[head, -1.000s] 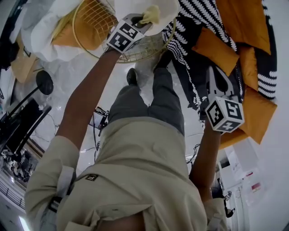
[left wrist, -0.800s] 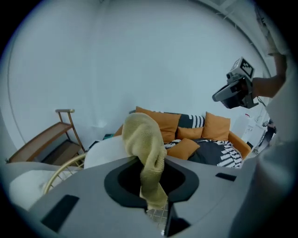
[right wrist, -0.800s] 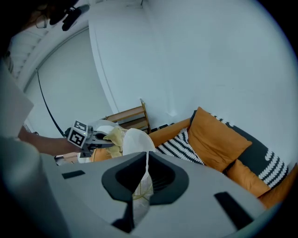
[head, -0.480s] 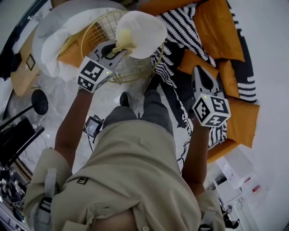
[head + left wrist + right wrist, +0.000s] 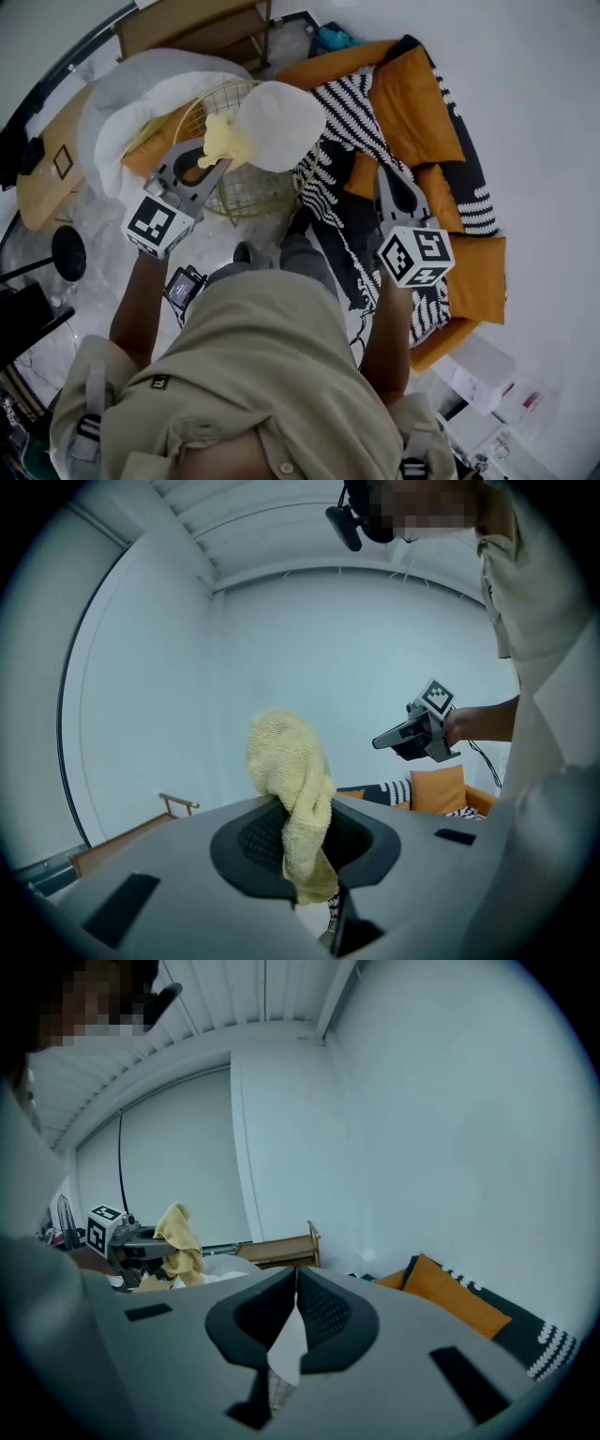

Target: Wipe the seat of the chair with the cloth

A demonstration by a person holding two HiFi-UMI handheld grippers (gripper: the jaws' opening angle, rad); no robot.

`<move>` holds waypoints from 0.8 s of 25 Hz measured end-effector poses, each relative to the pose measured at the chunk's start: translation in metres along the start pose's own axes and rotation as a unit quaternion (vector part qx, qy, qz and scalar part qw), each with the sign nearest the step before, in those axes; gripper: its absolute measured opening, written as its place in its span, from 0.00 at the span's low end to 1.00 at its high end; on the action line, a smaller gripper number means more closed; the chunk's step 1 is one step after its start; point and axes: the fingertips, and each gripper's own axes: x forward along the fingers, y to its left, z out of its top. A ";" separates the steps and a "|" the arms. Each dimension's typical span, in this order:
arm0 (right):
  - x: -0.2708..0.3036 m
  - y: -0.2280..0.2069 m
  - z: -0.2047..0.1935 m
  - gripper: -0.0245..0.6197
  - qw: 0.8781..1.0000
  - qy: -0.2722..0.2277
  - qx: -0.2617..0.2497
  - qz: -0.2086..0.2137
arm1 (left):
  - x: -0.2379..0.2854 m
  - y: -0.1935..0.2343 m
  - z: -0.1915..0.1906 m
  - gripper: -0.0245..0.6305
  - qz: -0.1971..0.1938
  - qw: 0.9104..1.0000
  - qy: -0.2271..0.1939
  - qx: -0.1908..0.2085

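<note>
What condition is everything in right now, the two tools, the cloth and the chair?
Fluffy yellow cloth: clamped, drooping in the air.
Left gripper: shut on the yellow cloth.
Right gripper: shut, empty.
Round gold wire chair: upright, a white round cushion lying in it.

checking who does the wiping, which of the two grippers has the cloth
The left gripper: its jaws are clamped on the yellow cloth. The right gripper has its jaws together, with no cloth in them.
</note>
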 end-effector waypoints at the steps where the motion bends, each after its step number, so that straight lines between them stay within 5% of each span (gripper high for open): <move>1: -0.005 0.003 0.008 0.08 1.000 -0.013 -0.005 0.001 | -0.007 0.000 0.010 0.15 0.003 1.000 -0.008 0.003; 10: -0.056 0.042 0.045 0.07 0.996 -0.070 -0.048 0.007 | -0.072 -0.023 0.059 0.15 0.014 0.999 -0.045 0.012; 20: -0.096 0.065 0.053 0.07 0.995 -0.088 -0.056 0.005 | -0.105 -0.051 0.072 0.15 0.003 0.998 -0.065 0.004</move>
